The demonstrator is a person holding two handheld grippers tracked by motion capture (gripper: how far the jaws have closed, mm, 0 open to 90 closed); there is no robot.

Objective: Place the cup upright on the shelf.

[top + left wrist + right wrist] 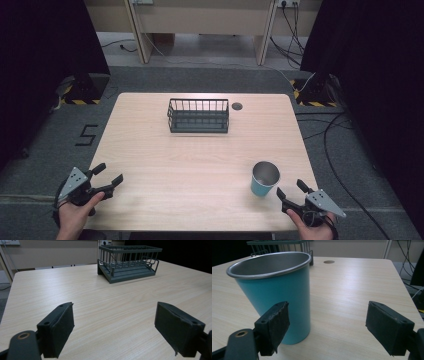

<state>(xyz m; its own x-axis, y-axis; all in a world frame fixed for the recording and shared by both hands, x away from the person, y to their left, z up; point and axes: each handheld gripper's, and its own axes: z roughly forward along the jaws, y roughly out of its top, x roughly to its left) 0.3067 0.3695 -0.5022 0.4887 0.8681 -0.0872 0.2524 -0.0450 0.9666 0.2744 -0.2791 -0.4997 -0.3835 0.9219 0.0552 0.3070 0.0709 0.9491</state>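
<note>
Item one: the cup (pixel 264 178), teal outside and bare metal inside. We find it standing upright on the wooden surface (pixel 200 165), toward the near right corner. In the right gripper view the cup (pixel 274 292) is close ahead and left of centre, partly in front of the left jaw, with nothing around it.

Item two: the right gripper (pixel 292 189), held in a hand (pixel 314 227) at the near right edge of the surface. We note its jaws spread wide and holding nothing, pointing toward the cup, which sits just beside them and apart. In its own view the right gripper (pixel 327 327) has bare wood between its two black pads.

Item three: the left gripper (pixel 108 174), held in a hand (pixel 77 212) at the near left corner, well apart from the cup. We record its jaws likewise spread and holding nothing. In its own view the left gripper (pixel 113 327) looks across open wood toward the basket.

Item four: the basket (pixel 198 115), dark grey wire, standing at the far middle of the surface. In the left gripper view the basket (pixel 128 262) shows upright, with bars on all sides.

Item five: a small dark round hole (pixel 237 106), just right of the basket.
</note>
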